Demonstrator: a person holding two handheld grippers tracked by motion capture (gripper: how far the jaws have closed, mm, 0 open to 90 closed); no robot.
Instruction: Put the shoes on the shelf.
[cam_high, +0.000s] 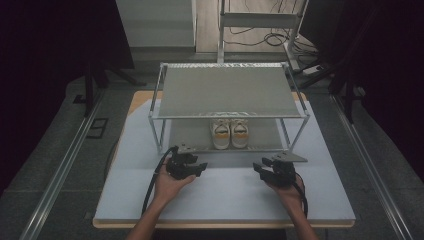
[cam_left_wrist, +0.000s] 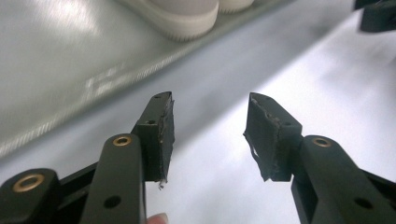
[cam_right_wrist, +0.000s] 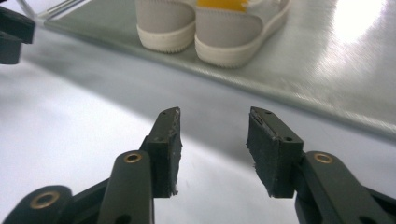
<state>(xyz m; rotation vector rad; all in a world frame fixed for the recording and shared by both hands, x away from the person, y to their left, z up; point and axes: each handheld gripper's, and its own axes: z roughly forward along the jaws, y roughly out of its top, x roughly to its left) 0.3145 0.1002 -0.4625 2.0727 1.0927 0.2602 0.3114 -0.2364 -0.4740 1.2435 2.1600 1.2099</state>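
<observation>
- Shoes (cam_high: 230, 133) sit as a pair on the lower shelf (cam_high: 190, 135) of the metal rack (cam_high: 227, 90), heels toward me, side by side and touching or nearly so; I judge they are already placed and my hands are clear of them.
- I keep the left gripper (cam_high: 199, 167) low over the table (cam_high: 225, 195), in front of the rack and apart from its posts; its jaws stand apart with nothing between them.
- My right gripper (cam_high: 258, 169) is likewise released and empty, on the pale mat short of the shelf edge.
- The pair looks off-white with thick cream soles; the right gripper view shows a yellow-orange heel tab (cam_right_wrist: 222, 4) on one shoe.
- Both stand upright and level, well inside the shelf.
</observation>
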